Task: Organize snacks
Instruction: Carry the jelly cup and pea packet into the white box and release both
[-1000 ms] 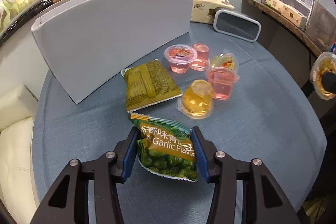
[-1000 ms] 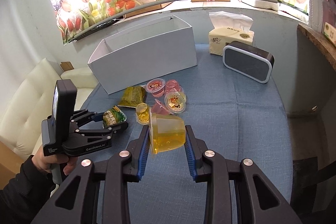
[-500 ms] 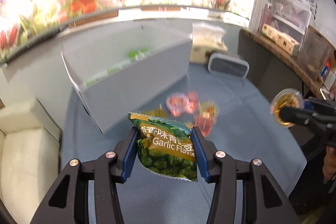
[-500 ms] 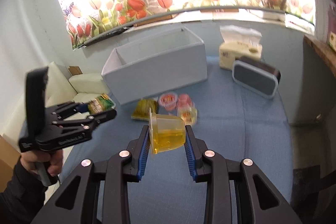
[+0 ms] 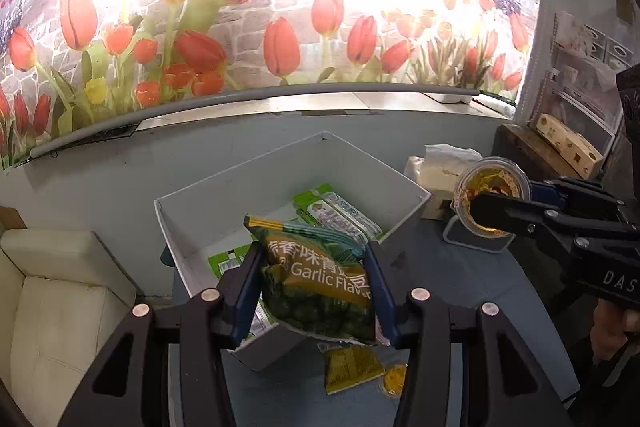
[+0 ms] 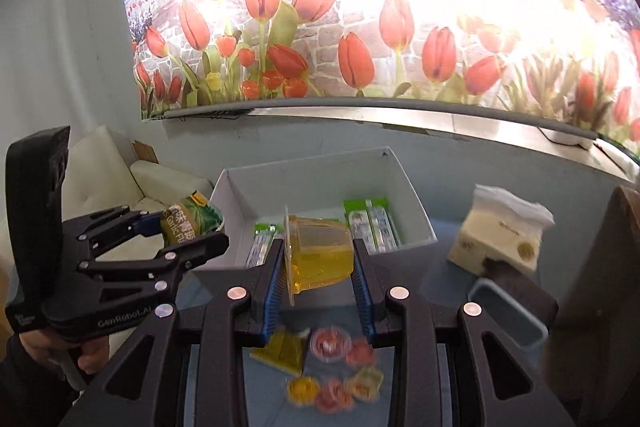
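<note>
My left gripper is shut on a green garlic-flavour pea bag and holds it in the air over the near edge of the open white box. It also shows in the right wrist view. My right gripper is shut on a yellow jelly cup, held high in front of the box. The cup also shows in the left wrist view. Green-and-white packets lie inside the box.
On the blue table below lie a yellow-green snack bag, several jelly cups and a yellow cup. A tissue pack and a grey-rimmed device stand to the right. A cream sofa is left.
Both grippers have risen from the table and moved toward the box, each carrying its snack. The box's inside has come into view from above.
</note>
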The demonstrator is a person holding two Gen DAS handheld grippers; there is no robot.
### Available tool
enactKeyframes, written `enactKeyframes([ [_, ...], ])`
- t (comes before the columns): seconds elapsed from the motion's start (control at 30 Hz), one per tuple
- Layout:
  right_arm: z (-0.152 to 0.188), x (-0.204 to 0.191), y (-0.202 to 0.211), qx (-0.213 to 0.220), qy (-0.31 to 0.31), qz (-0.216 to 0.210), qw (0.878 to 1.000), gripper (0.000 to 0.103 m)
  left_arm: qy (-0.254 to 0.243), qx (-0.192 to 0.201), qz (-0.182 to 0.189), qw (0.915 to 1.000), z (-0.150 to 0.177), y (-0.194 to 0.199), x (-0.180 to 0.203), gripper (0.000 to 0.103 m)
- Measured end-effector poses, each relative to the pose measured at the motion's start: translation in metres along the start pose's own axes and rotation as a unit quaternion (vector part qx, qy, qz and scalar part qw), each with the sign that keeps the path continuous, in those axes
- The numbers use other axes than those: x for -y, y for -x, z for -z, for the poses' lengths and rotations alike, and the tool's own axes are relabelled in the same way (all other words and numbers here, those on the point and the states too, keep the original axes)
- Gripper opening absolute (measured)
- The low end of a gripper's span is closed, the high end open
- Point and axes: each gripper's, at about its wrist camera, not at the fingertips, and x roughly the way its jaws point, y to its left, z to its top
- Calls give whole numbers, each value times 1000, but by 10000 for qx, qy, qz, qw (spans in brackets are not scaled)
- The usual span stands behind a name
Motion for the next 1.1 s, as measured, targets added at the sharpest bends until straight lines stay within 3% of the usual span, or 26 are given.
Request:
enactKeyframes([
  [0.23, -53, 21, -73, -346, -255, -64, 9991, 35, 174, -71, -25, 9998, -31, -35, -39, 54],
  [0.47, -66, 41, -119, -524, -641, -97, 9965, 35, 202, -172, -24, 9996, -38, -58, -51, 55],
  [0.53, -64, 44, -126, -602, -684, -124, 9958, 35, 124, -208, 21, 9997, -37, -63, -50, 65],
  [0.57, -63, 44, -129, -645, -670, -3, 9957, 40, 138, -236, 61, 9996, -36, -64, -50, 73],
  [0.6, -63, 45, -131, -653, -668, 117, 9956, 61, 182, -209, 60, 9996, -35, -65, -52, 96],
  [0.63, -62, 47, -131, -597, -682, 234, 9956, 72, 239, -111, 15, 9997, -34, -63, -54, 103],
  [0.67, -62, 49, -129, -498, -735, 287, 9956, 83, 267, -52, 27, 9996, -32, -62, -56, 103],
  [0.77, -62, 58, -121, -362, -910, 93, 9951, 83, 199, -159, -7, 9997, -26, -63, -56, 103],
  [1.03, -54, 57, -101, -364, -827, 252, 9956, 83, 54, -127, -41, 9999, -16, -47, -45, 103],
  [1.1, -48, 54, -93, -361, -767, 268, 9960, 89, 96, -77, -8, 9999, -13, -38, -42, 103],
])
